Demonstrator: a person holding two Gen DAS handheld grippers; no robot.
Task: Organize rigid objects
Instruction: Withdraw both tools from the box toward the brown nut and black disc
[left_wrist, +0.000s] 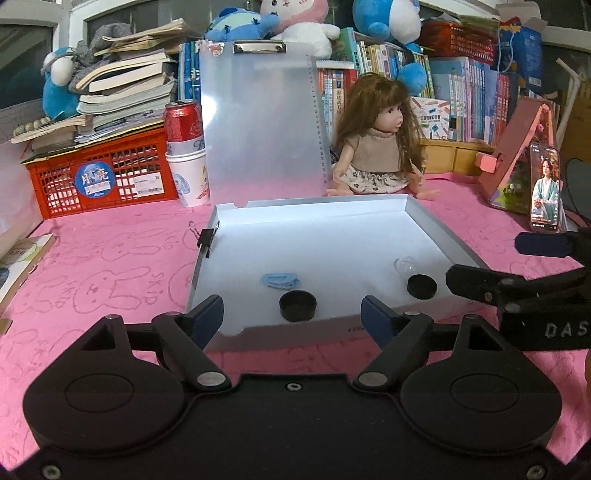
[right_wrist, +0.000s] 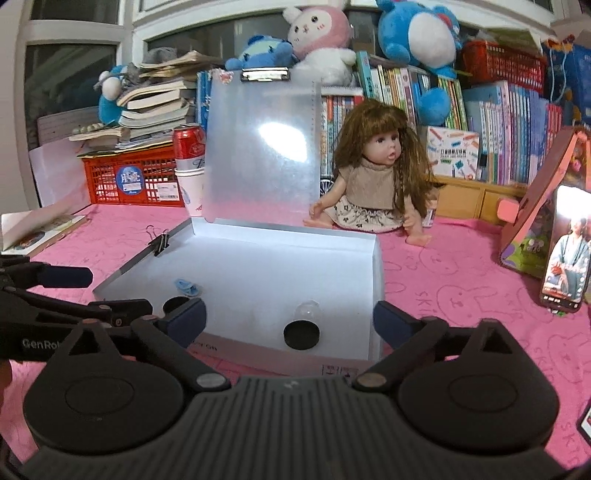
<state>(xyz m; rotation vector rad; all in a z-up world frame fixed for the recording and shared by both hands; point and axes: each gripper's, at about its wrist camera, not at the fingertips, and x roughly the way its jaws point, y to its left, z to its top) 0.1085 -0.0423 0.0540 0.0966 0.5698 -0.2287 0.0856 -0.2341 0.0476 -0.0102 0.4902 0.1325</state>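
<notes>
White box (left_wrist: 439, 236) sits on pink tablecloth (left_wrist: 110, 266).

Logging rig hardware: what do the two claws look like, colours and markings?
Both are matte black with two round hubs, pivoting link arms with silver pins, and dark blue finger pads. The left claw has a smooth body; the right claw has a ribbed grey one. White lettering "DAS" and "GenRo" shows, cut off. No cables or sleeves visible.
</notes>
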